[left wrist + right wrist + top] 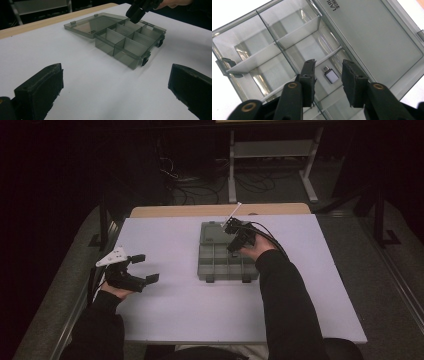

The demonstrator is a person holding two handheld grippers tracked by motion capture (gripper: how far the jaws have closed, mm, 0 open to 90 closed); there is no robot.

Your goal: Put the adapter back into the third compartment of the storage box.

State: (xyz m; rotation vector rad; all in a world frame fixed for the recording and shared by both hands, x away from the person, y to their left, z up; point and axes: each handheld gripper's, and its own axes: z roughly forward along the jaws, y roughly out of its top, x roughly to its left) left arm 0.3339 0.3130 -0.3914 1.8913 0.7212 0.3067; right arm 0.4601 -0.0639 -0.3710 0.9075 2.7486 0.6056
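The right gripper (328,75) hangs over the organiser box (220,262), jaws apart and holding nothing, straddling a small silver adapter (331,75) that lies flat in a compartment beside the hinge, next to the flung-back lid (372,37); the likely trouble, I judge, is the dividers (297,31): a jaw tip descending askew would catch a thin wall and tip or shove the light box across the white table (165,310); the adapter lies low and slick, so closing too high could squirt it sideways; the left gripper (142,268) sits well to the box's left, jaws spread wide and empty, steadying nothing.
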